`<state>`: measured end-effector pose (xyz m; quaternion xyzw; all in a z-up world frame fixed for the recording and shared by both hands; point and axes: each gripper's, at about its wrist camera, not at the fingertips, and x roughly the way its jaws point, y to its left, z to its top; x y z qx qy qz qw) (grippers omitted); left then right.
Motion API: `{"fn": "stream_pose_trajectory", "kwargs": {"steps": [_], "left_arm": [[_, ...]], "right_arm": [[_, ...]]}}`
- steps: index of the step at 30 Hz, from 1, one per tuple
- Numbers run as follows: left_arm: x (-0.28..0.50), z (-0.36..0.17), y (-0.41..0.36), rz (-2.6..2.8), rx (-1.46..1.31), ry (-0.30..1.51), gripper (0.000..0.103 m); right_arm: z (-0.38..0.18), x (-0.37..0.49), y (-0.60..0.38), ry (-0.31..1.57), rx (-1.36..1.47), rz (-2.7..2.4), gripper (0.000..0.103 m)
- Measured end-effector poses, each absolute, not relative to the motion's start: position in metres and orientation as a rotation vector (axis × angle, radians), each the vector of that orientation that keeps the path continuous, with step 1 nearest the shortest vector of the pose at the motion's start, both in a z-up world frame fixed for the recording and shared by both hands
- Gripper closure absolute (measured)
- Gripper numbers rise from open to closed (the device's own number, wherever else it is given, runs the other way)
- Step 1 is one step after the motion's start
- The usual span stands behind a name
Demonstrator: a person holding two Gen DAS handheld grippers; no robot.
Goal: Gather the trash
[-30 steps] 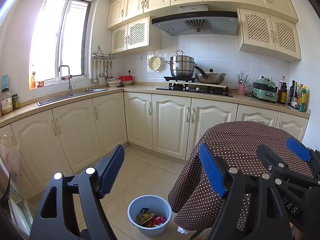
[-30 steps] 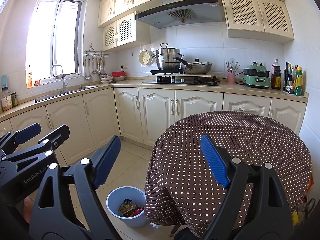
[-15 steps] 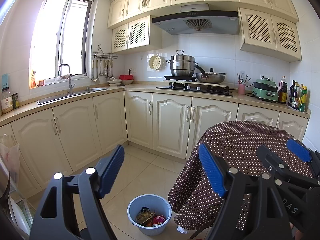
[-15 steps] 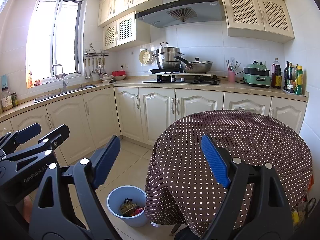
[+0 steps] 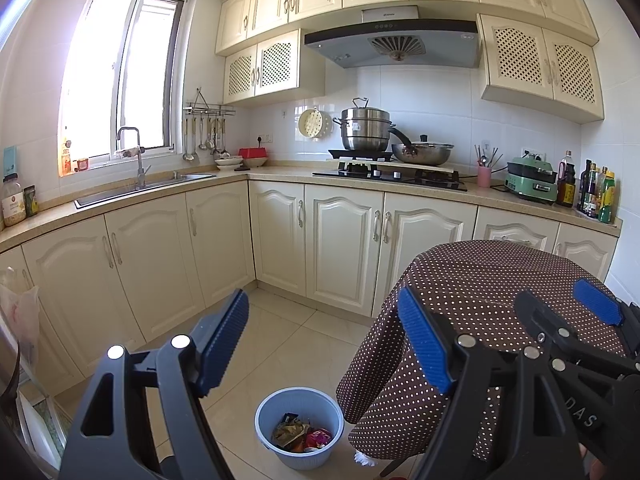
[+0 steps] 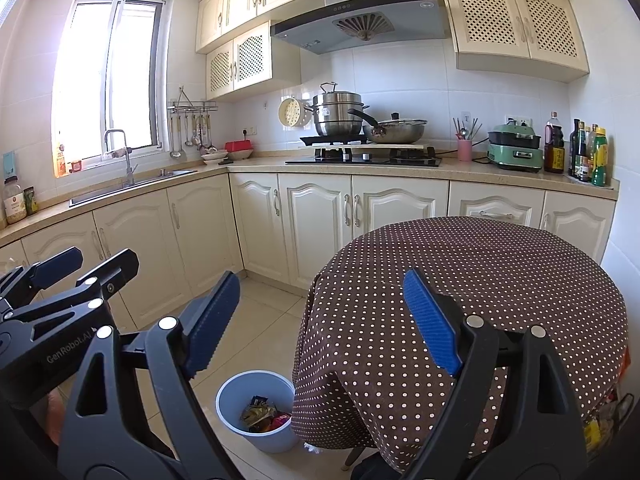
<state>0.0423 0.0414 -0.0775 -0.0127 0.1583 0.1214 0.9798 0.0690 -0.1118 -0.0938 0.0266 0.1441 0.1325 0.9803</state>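
Blue plastic marks the bin point(image 5: 299, 424), low and centre in the left view and low, left of centre in the right view point(image 6: 256, 410). It stands on the tiled floor point(image 5: 276, 340) just beside the hanging edge of the dotted cloth. Inside it lie crumpled wrappers point(image 5: 298, 434), so the trash already sits in the bin.

Almost nothing has changed over the last second. Both cameras have drifted only slightly, the bin and the wrappers lie as before, and neither gripper has taken anything up. The left gripper point(image 5: 320, 344) hangs with its fingers wide apart and nothing between them. The right gripper point(image 6: 320, 320) is the same, fingers spread and empty. In each view the other gripper shows at the frame's edge, also empty.

The brown dotted surface point(image 6: 480, 280), at the right of both frames, shows no litter on the part in view. The counter point(image 5: 160, 192) across the middle of the frame carries only kitchen things such as pots and bottles, and none reads clearly as trash.

My judgement is that collecting is at or near its end, or paused while the person looks for the next piece. If any trash is left, it lies outside these views. The near edge of the surface is hidden behind the fingers, so that stays uncertain.
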Motion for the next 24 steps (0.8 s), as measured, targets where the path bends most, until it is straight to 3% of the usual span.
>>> {"fn": "stream_pose_trajectory", "kwargs": {"steps": [17,24], "left_arm": [[0.058,-0.087,0.045,0.246,-0.019,0.362,0.027],[0.083,-0.111,0.054,0.277,-0.011,0.46,0.027]], "right_arm": [[-0.099,0.082,-0.115,0.314,0.061,0.265,0.02],[-0.107,0.114,-0.152,0.379,0.084,0.221,0.02]]}}
